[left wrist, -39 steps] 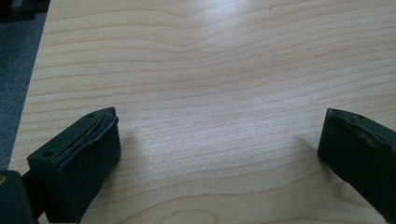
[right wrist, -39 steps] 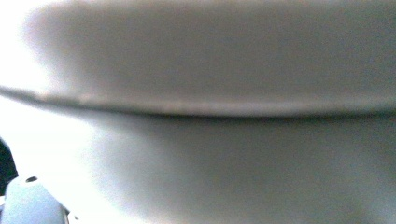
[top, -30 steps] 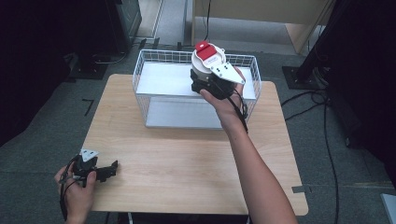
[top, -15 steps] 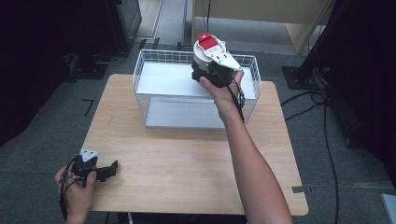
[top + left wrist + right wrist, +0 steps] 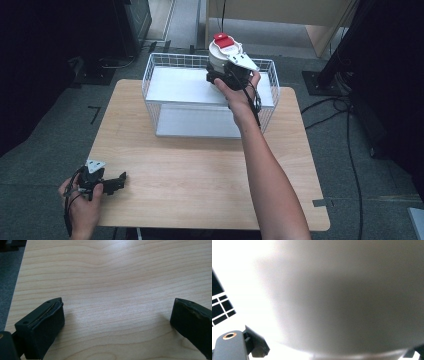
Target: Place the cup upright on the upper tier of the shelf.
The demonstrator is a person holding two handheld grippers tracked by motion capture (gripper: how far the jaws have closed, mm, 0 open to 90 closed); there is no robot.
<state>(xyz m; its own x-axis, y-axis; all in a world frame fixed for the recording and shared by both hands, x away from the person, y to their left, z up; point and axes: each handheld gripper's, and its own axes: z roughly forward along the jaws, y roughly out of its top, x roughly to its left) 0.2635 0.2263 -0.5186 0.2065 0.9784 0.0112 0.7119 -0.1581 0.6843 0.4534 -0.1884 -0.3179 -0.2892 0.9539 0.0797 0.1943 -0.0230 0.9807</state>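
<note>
The right tool (image 5: 225, 70) grips a white, red-capped container (image 5: 220, 51) over the wire basket (image 5: 155, 82) at twelve o'clock. The left tool (image 5: 112, 182) rests spread open on the worktop (image 5: 200, 165) at seven o'clock.

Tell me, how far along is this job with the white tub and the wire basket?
Done: the right hand-held gripper has gripped the white tub with the red lid. In hand: it holds the tub up at the far rim of the wire basket. Whether the tub is going in or coming out cannot be told. Left: setting it down and letting go. The left hand-held gripper rests open on the wooden table.
</note>
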